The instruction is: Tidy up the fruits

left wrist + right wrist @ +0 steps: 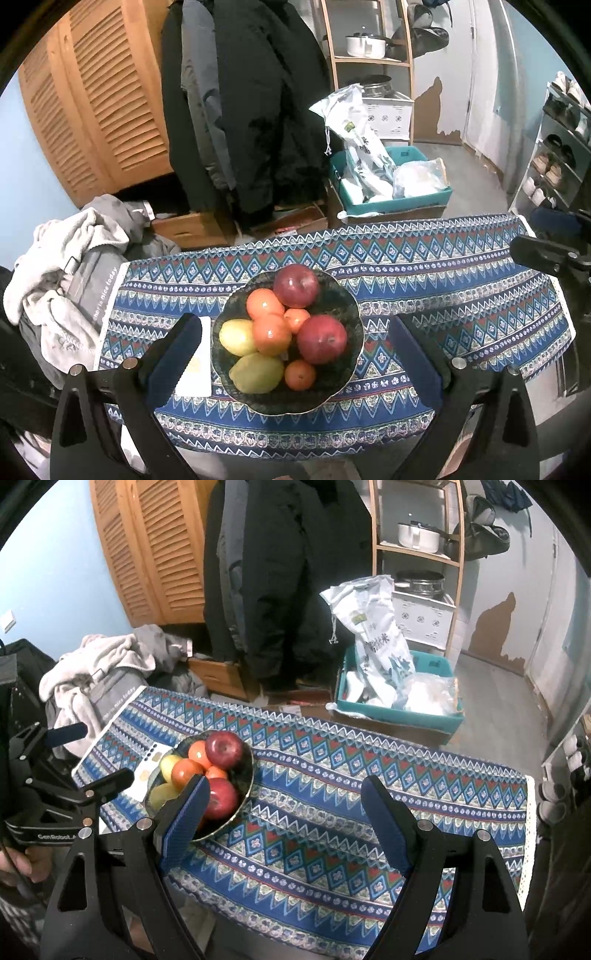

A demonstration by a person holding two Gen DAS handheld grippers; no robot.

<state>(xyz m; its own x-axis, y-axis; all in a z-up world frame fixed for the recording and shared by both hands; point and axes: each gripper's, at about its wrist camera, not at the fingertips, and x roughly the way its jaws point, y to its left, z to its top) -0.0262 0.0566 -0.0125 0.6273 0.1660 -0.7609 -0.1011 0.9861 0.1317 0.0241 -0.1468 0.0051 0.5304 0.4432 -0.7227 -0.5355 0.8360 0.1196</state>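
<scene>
A dark bowl (pixel 343 295) sits on the blue patterned tablecloth (pixel 443 266). It holds two red apples (pixel 322 339), several oranges (pixel 272 334) and two lemons (pixel 257 373). My left gripper (pixel 291 332) is open and empty, its fingers either side of the bowl, above it. In the right wrist view the bowl (pixel 246 775) lies left of centre. My right gripper (pixel 284 797) is open and empty over the cloth to the bowl's right; its left finger (pixel 184 819) overlaps the bowl's near rim. The left gripper (pixel 92 760) shows at the far left there.
A white card (pixel 195 365) lies on the cloth left of the bowl. A heap of grey clothes (pixel 74 266) sits off the table's left end. Beyond the far edge are a teal crate with bags (pixel 391 177), hanging coats (pixel 251 110) and a shelf.
</scene>
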